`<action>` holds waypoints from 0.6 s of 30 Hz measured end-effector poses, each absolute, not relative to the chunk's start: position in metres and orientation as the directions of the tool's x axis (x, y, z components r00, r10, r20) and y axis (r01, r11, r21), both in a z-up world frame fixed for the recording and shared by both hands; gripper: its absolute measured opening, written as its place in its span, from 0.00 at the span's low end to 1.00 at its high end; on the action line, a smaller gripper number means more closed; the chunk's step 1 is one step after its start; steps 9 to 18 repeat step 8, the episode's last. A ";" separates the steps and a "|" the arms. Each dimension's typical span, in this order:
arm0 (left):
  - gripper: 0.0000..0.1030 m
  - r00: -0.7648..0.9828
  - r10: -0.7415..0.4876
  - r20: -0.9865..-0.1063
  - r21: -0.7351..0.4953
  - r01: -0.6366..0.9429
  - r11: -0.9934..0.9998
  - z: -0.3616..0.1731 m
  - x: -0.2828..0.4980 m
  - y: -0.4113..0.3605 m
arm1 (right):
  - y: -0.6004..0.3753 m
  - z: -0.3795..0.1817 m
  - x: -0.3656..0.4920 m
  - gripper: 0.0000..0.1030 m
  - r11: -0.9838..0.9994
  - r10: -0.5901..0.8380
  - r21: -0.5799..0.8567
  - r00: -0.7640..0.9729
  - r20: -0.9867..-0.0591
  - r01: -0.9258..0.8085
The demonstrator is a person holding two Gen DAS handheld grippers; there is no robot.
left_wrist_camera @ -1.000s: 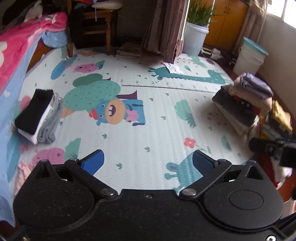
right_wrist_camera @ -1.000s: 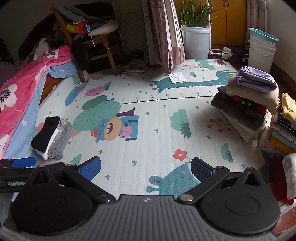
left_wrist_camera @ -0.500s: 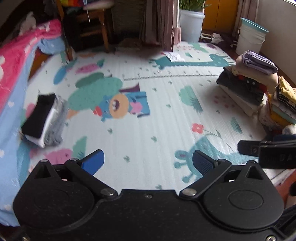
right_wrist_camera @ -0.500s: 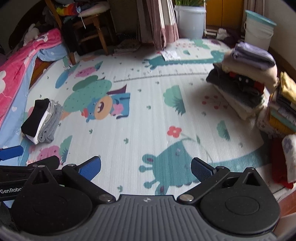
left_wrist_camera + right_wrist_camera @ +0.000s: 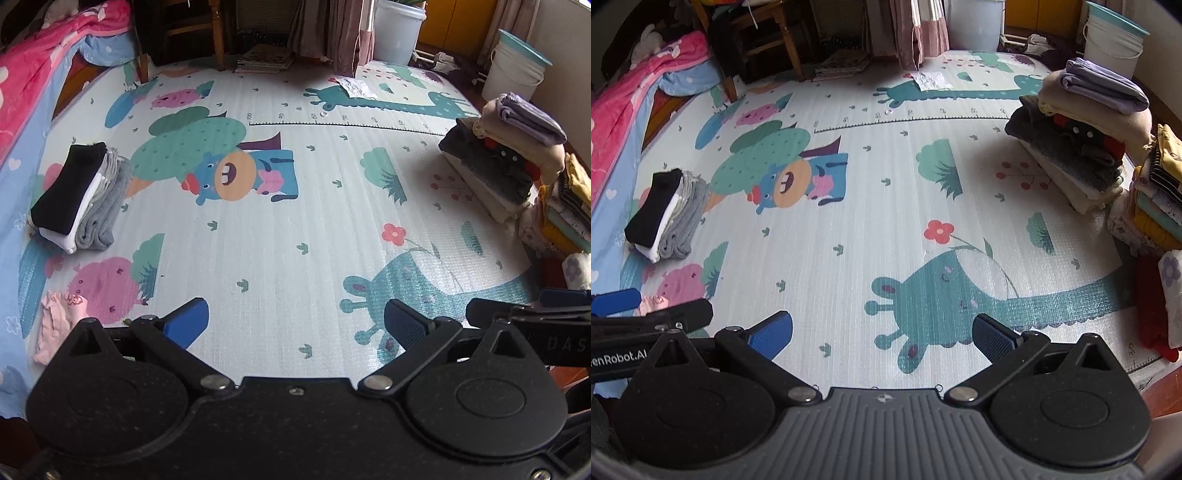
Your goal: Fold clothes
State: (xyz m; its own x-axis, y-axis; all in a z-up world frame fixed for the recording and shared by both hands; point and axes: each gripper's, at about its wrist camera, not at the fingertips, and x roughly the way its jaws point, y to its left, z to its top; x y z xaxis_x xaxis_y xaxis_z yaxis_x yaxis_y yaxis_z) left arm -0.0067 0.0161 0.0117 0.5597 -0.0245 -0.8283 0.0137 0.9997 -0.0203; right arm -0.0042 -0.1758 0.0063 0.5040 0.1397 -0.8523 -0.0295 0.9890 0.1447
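**Left wrist view: folded stacks at both edges of the mat, both tongs empty**

In the left wrist view we see the clothes lying in separate lots on the cartoon play mat (image 5: 280, 236). A small folded stack (image 5: 79, 194), black on top with white and grey beneath, sits near the mat's left edge, just beside the pink and blue bedding (image 5: 26, 96). A tall leaning pile of folded clothes (image 5: 506, 158), topped by a lilac piece, stands at the right edge, with a second pile (image 5: 565, 210) of yellow and striped items touching it on the near side. A crumpled pink garment (image 5: 59, 325) lies loose at the near left corner.

Our left gripper (image 5: 293, 326) hangs over the bare middle of the mat with its jaws spread wide and nothing between them. From the right wrist view, our right gripper (image 5: 881, 334) is likewise spread apart and empty, above the teal dinosaur print.

Further out, we see a white bucket (image 5: 1113, 37) with a teal rim behind the tall pile, a wooden chair (image 5: 764, 40) at the far left, a curtain (image 5: 912, 29) and a scrap of paper (image 5: 931, 79) on the far side of the mat.
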 end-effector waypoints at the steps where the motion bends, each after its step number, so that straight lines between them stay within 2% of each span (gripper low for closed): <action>1: 0.99 0.559 -0.022 -0.829 -0.016 0.016 1.000 0.011 -0.006 0.016 | -0.175 0.005 -0.004 1.00 0.989 0.139 0.142 0.500 -0.855 -0.032; 18: 0.99 0.560 -0.007 -0.829 0.021 0.044 0.999 0.006 -0.008 0.011 | -0.177 0.006 -0.002 1.00 0.988 0.151 0.147 0.490 -0.858 -0.047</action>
